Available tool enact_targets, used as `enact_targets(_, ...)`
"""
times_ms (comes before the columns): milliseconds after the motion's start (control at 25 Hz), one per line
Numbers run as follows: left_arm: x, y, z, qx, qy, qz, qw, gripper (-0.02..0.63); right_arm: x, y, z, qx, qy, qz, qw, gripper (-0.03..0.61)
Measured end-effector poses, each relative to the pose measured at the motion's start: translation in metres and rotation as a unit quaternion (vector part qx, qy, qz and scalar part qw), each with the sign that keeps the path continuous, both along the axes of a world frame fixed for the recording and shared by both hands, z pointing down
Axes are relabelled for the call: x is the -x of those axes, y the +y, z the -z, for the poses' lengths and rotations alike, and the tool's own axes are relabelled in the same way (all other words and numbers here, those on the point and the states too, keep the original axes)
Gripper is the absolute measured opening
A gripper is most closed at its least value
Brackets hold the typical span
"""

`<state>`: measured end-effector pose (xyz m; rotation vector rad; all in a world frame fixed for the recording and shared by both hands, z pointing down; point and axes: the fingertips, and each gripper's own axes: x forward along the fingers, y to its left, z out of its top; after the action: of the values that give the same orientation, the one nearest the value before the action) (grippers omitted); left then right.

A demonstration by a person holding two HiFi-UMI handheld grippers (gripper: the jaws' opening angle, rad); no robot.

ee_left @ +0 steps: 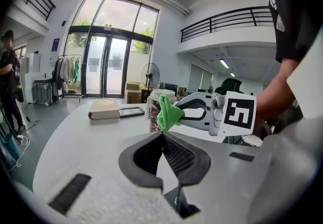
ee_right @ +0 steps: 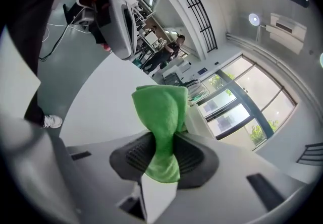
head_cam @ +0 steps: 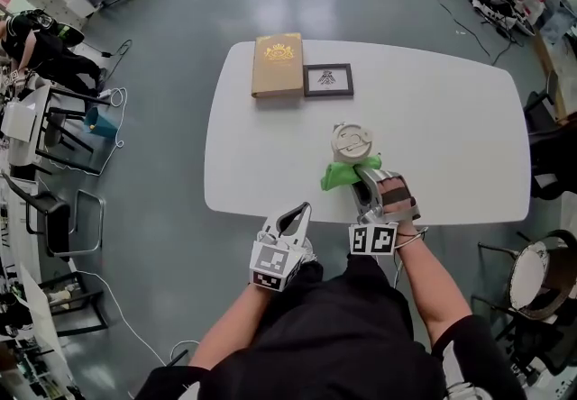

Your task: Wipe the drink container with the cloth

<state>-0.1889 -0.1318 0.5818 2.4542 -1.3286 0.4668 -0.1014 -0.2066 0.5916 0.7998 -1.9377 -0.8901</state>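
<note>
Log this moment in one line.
right gripper: shut on cloth | cloth: beside drink container | left gripper: shut, empty

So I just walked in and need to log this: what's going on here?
A person works two hand-held tongs at a white table. The right tongs are shut on a green cloth, held at the side of a lidded cup. The left tongs are shut and empty, off the table's near edge.
</note>
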Motion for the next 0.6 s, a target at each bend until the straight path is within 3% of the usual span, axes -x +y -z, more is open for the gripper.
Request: enact_targets(600, 0.049, 0.011, -0.02, 0.014, -0.009, -0.008, 0.9998, 0.009, 0.0, -0.002, -0.075, 0.077, 0.054, -0.094, 0.991, 0.12)
